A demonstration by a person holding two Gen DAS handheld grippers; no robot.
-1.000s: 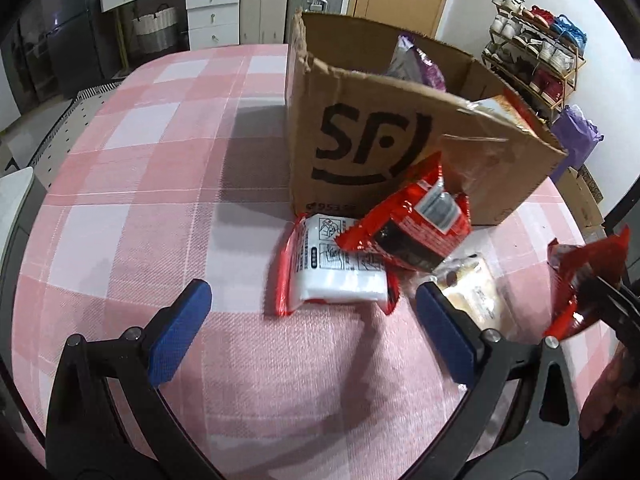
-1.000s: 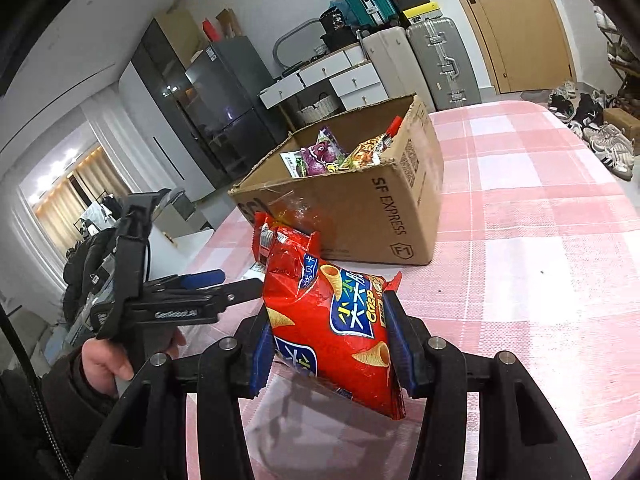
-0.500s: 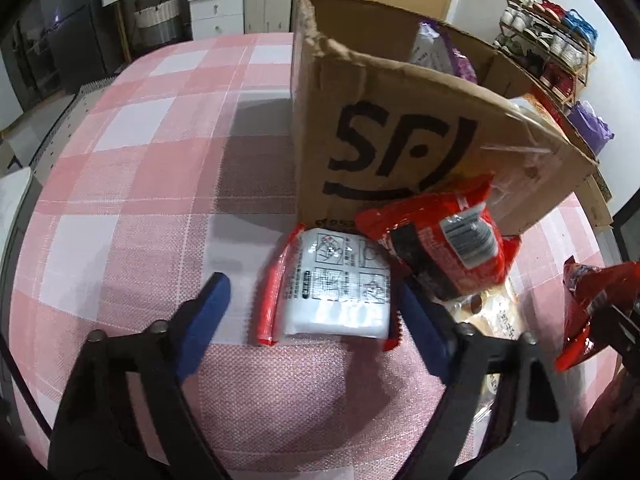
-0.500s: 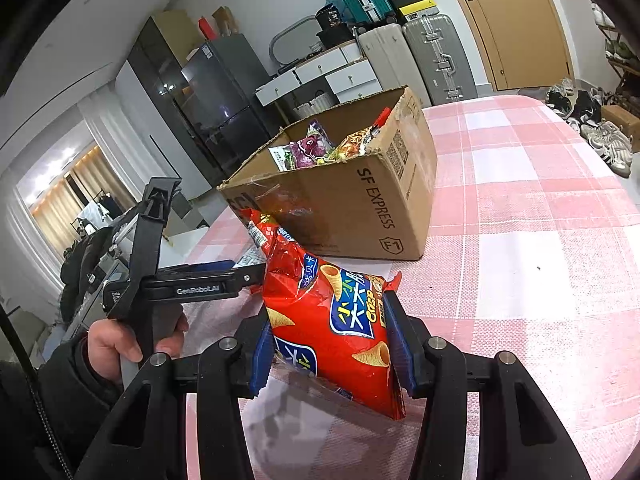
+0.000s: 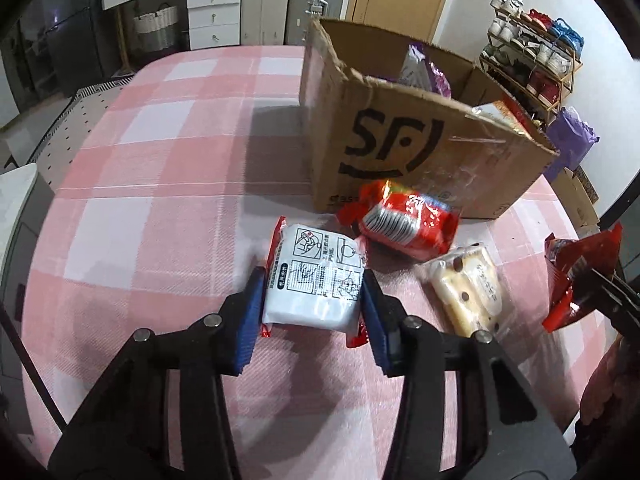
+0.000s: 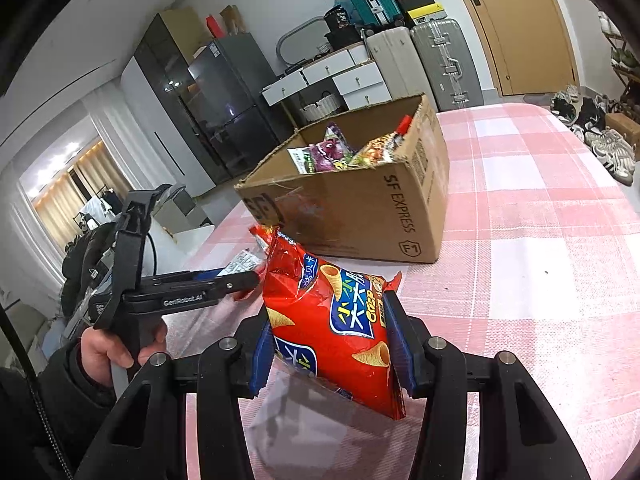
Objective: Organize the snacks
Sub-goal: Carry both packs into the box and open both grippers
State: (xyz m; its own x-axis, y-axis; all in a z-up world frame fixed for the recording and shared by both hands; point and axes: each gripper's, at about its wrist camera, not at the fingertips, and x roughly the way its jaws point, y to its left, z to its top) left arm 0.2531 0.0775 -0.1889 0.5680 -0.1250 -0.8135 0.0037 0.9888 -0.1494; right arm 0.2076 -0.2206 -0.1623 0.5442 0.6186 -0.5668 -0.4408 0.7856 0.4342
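Left tongs, just closing, pinch the white packet; right tongs clamp the crisp bag, both bound for the box at twelve o'clock.

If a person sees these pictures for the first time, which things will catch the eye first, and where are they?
The red crisp bag clamped in the right gripper, above the pink checked tablecloth. Behind it stands the open SF Express cardboard box with snacks inside. The left gripper has just been closing around the white snack pack in front of the box.
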